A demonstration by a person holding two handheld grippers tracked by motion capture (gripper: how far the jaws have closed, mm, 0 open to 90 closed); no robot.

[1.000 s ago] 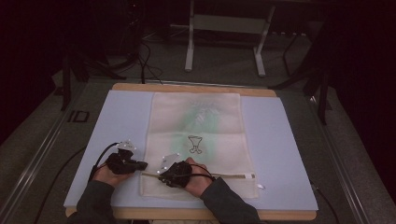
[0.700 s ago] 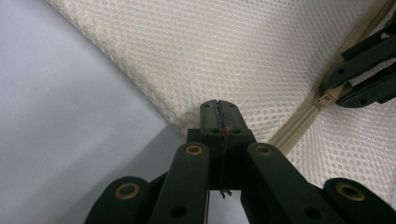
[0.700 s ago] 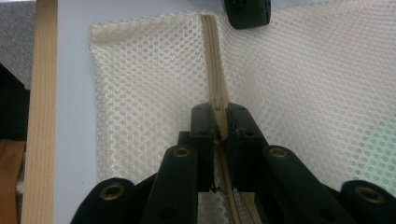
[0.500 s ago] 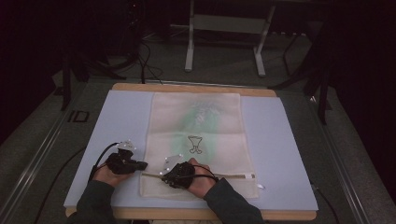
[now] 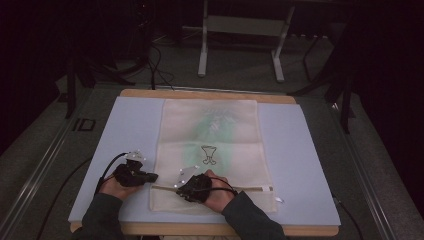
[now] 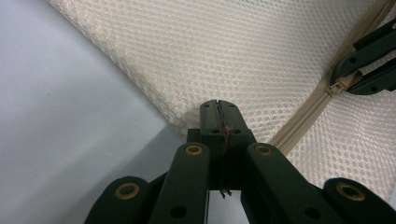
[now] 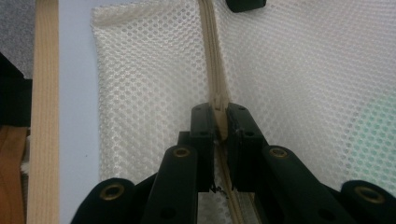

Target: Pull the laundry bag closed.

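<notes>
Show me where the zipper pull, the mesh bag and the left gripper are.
zipper pull (image 7: 219, 103), right gripper view, its tip above the jaws.
mesh bag (image 5: 210, 127), high view, the middle of its upper half.
left gripper (image 6: 218, 108), left gripper view, the tips of its closed jaws.

Dim room, grey floor (image 5: 380, 165), perhaps carpeted

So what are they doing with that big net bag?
A person is working on a cream mesh laundry bag that lies flat on a pale blue mat, with a hand-held gripper in each hand. The left gripper is shut on the bag's edge near a corner, pinning it. The right gripper is closed around the zipper pull on the bag's zipper. It looks like the zipper is being worked along the near end.
</notes>
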